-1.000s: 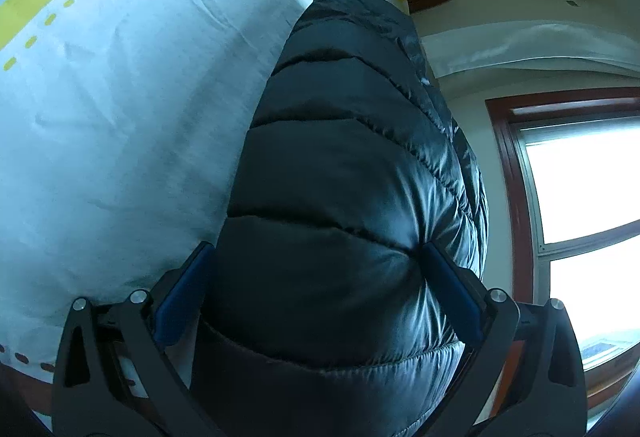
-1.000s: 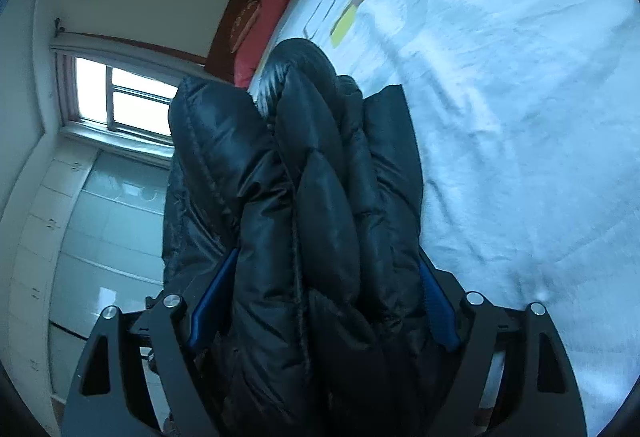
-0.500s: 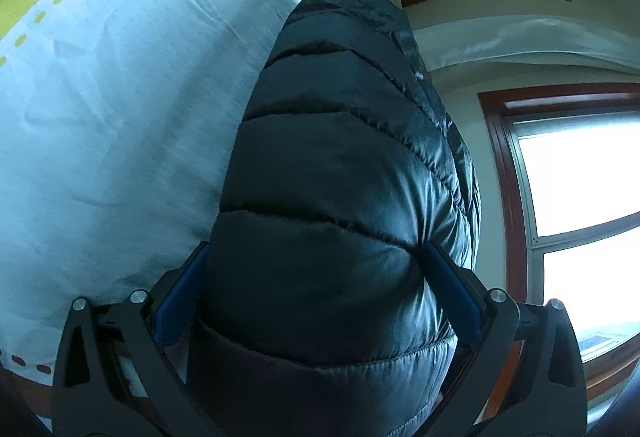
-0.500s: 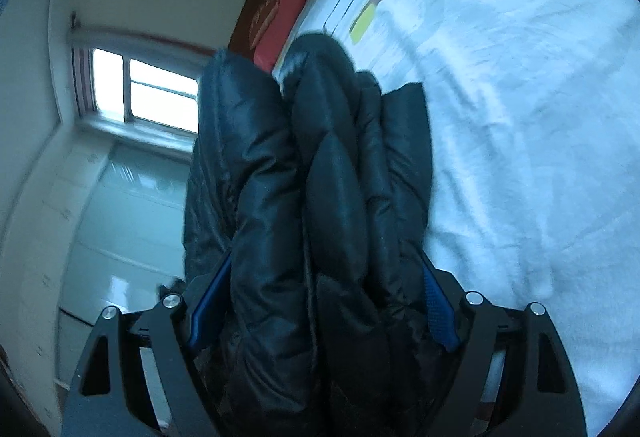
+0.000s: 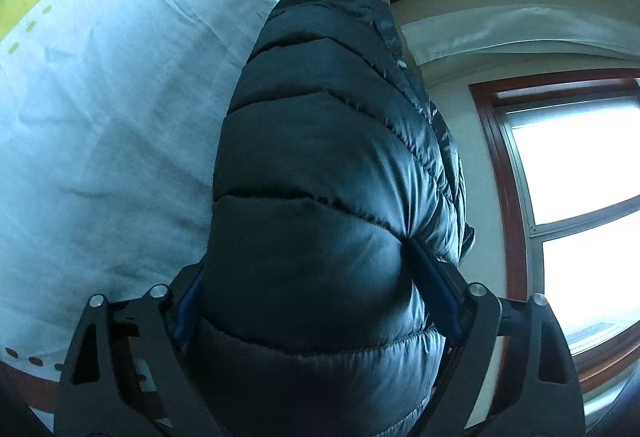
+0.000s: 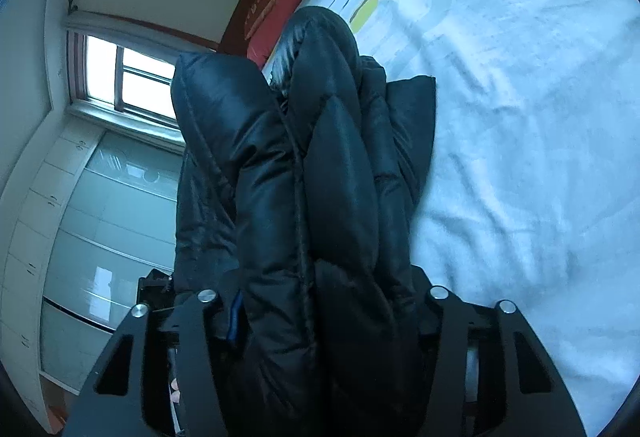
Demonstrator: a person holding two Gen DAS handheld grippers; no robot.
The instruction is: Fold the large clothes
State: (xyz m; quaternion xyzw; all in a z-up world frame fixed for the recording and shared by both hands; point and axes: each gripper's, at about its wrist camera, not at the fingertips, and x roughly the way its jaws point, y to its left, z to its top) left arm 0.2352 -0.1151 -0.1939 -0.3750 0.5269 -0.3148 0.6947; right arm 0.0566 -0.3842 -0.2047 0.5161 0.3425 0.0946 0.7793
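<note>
Both our left gripper and right gripper have just been closing and now clamp the bunched black puffer jacket, which we hold above the pale printed bed sheet.

Daylight pours through a blown-out window, leaving a cool bluish cast. The dark jacket shows soft sheen. Fisheye edges bend and darken.
</note>
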